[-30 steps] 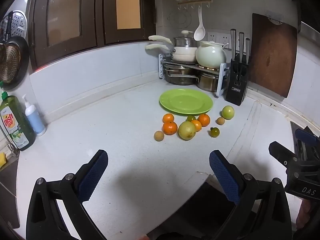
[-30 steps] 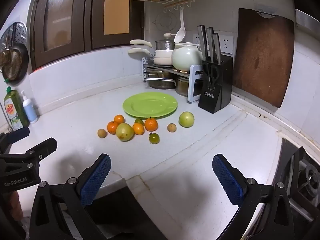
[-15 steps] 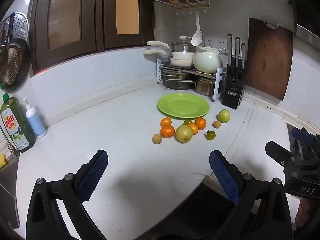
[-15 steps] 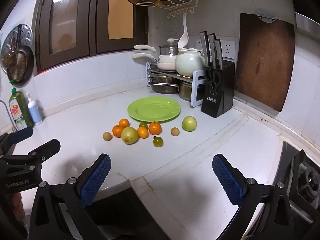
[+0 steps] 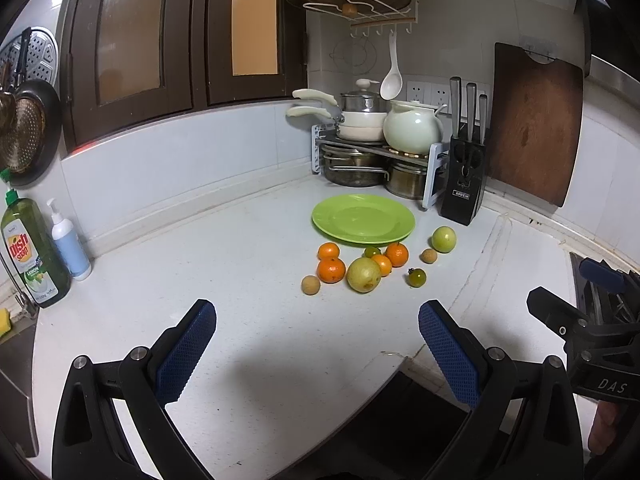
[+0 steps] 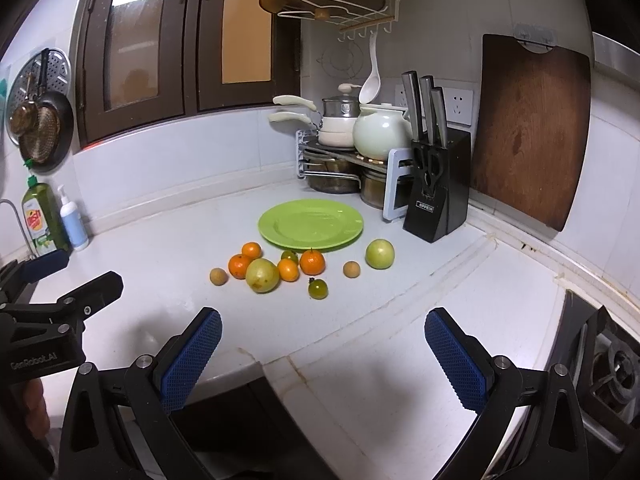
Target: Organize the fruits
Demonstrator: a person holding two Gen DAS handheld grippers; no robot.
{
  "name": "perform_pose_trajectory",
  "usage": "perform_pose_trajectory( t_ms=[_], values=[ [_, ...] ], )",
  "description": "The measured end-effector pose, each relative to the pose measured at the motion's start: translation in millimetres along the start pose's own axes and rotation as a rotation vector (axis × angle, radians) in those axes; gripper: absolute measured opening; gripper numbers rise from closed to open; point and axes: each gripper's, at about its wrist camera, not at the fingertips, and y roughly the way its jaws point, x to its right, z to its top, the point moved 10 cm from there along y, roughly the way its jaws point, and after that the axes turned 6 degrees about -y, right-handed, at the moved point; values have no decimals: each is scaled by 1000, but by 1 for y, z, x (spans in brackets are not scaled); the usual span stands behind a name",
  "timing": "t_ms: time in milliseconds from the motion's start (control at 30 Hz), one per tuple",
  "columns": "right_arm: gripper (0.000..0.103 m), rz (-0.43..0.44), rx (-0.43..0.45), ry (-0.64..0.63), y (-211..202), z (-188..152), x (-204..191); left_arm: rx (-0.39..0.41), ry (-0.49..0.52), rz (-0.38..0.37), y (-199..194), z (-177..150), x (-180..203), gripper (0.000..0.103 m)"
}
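At ten o'clock we see the dish soap bottle (image 5: pixel 30 248); at one o'clock, the knife block (image 5: pixel 464 178) beside the cutting board (image 5: pixel 534 124).

Fruits (image 5: pixel 364 275) lie clustered just before the green plate (image 5: pixel 363 219), left gripper (image 5: pixel 316 354) jaws apart.

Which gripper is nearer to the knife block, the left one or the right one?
Right. The right gripper hangs over the counter edge on the knife block's side; the left gripper sits beyond it, farther toward the soap bottles. Both are well short of it.
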Motion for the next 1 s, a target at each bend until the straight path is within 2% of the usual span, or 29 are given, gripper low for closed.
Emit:
perform_pose_trajectory(
  t_ms=[1000],
  values=[
    [102, 14, 22, -12, -5, 8, -2, 11, -5, -2, -1, 4, 2, 103]
  ],
)
